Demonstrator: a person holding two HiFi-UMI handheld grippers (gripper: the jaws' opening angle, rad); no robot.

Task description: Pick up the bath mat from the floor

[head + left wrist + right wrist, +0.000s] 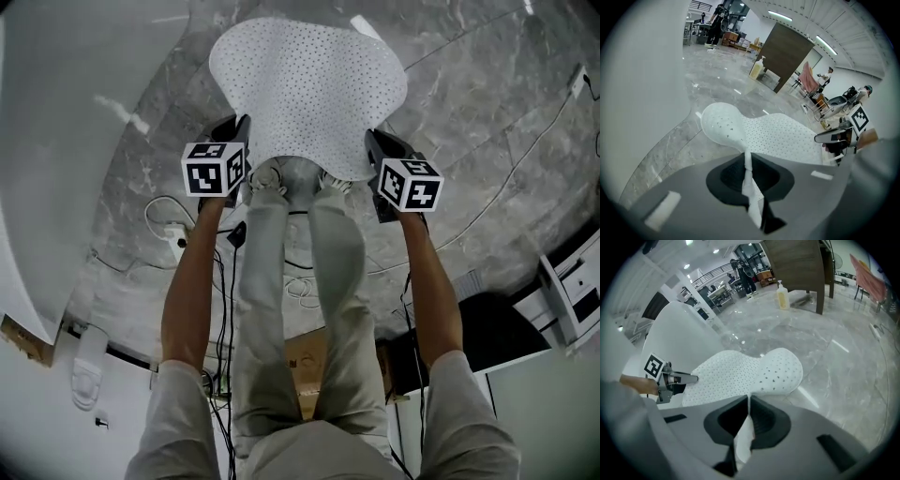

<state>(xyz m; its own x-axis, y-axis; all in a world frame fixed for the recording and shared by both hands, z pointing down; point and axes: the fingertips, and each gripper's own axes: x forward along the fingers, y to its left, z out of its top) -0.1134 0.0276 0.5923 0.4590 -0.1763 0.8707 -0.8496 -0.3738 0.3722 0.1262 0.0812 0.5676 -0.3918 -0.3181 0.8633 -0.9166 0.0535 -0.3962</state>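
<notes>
The white perforated bath mat [305, 89] hangs stretched out in front of me, lifted off the grey marble floor. My left gripper [242, 141] is shut on its near left corner, and my right gripper [373, 150] is shut on its near right corner. In the left gripper view the bath mat [773, 136] spreads away from the jaws, its edge pinched into a thin fold between them. The right gripper view shows the bath mat [740, 376] clamped the same way, with the left gripper [689, 378] at the far corner.
The marble floor [469, 103] lies under the mat, with a white curved tub wall [47, 141] on the left. Cables and a power strip [173, 234] lie by my feet. A white cabinet [572, 291] stands at the right.
</notes>
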